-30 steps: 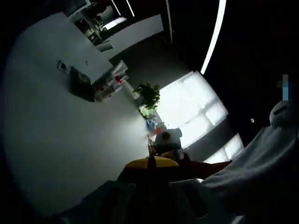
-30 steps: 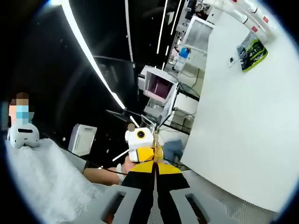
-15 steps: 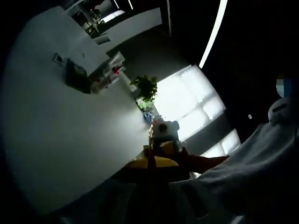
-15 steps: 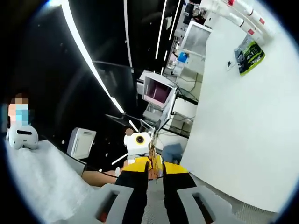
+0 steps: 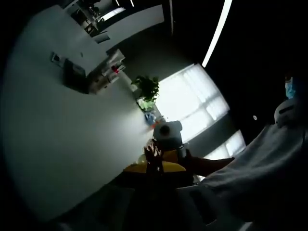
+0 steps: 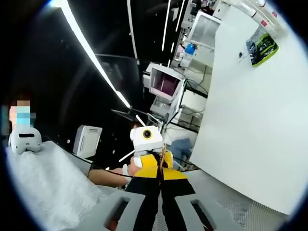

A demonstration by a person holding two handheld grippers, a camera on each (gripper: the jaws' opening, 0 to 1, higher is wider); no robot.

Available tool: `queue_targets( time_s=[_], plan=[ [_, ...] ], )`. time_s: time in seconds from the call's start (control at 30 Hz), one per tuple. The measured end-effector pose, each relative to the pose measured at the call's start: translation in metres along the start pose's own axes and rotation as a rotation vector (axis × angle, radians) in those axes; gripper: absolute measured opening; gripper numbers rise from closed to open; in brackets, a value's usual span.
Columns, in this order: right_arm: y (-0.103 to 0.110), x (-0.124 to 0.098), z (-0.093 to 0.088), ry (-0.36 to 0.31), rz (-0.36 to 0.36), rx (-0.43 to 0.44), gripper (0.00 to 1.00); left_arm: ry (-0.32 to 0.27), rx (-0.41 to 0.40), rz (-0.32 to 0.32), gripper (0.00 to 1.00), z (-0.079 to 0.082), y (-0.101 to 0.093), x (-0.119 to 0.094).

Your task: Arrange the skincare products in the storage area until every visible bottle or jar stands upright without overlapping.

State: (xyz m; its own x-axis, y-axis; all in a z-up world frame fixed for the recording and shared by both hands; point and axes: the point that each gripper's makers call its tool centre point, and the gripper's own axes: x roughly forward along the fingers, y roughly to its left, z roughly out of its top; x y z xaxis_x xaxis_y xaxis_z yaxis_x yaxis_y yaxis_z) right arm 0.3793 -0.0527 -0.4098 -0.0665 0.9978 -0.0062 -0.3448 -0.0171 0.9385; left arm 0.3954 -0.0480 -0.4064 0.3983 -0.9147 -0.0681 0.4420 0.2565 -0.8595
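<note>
Both views point up into the room. In the left gripper view my left gripper (image 5: 154,166) rises from the bottom, dim, its yellow-tipped jaws pressed together. Just beyond them my right gripper (image 5: 154,153) faces it tip to tip. In the right gripper view my right gripper (image 6: 161,167) has its black, yellow-tipped jaws closed along one seam. My left gripper (image 6: 153,160) stands right in front of it, held by a hand (image 6: 126,170). Nothing large sits between either pair of jaws.
A white padded sleeve (image 5: 260,183) fills the lower right, and the same sleeve (image 6: 43,187) lies lower left. A white wall (image 6: 250,125), a monitor (image 6: 163,84), a potted plant (image 5: 147,89), a bright window (image 5: 192,103) and ceiling light strips (image 6: 91,53) surround the grippers.
The right gripper's jaws stood slightly apart half a second ago and are now closed. Both cameras have shifted a little; the two grippers stay tip to tip.
</note>
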Motion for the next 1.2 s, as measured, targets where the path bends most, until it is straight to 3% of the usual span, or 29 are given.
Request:
queue_targets(
  time_s=[0.1, 0.3, 0.37, 0.43, 0.5, 0.57, 0.7, 1.13, 1.2],
  plan=[
    [0.003, 0.005, -0.009, 0.043, 0.018, 0.013, 0.0, -0.015, -0.002, 0.0, 0.01, 0.003, 0.0, -0.001],
    [-0.001, 0.003, -0.008, 0.039, 0.003, -0.003, 0.0, -0.011, 0.007, 0.001, 0.0, 0.002, 0.0, -0.001],
    [-0.003, 0.004, -0.003, 0.014, -0.011, -0.02, 0.0, -0.014, 0.0, 0.008, 0.0, 0.003, 0.001, -0.001],
    [-0.007, 0.001, 0.009, -0.05, -0.024, -0.012, 0.09, -0.003, 0.001, 0.008, 0.0, 0.001, 0.001, -0.001],
    [-0.003, -0.004, 0.015, -0.083, -0.007, 0.002, 0.08, 0.023, 0.003, 0.002, 0.0, -0.004, -0.001, 0.002],
    [-0.004, -0.006, 0.017, -0.093, -0.013, -0.02, 0.01, 0.053, 0.002, -0.005, 0.0, -0.01, -0.002, 0.004],
    [-0.006, -0.003, 0.013, -0.07, -0.04, -0.061, 0.0, 0.071, -0.002, 0.006, 0.0, -0.014, 0.001, 0.004],
    [-0.008, -0.003, 0.014, -0.077, -0.047, -0.046, 0.0, 0.019, -0.019, 0.012, 0.0, -0.004, 0.002, 0.001],
    [-0.01, -0.001, 0.009, -0.053, -0.054, -0.038, 0.0, -0.003, -0.03, 0.019, 0.0, 0.0, 0.004, -0.002]
  ],
)
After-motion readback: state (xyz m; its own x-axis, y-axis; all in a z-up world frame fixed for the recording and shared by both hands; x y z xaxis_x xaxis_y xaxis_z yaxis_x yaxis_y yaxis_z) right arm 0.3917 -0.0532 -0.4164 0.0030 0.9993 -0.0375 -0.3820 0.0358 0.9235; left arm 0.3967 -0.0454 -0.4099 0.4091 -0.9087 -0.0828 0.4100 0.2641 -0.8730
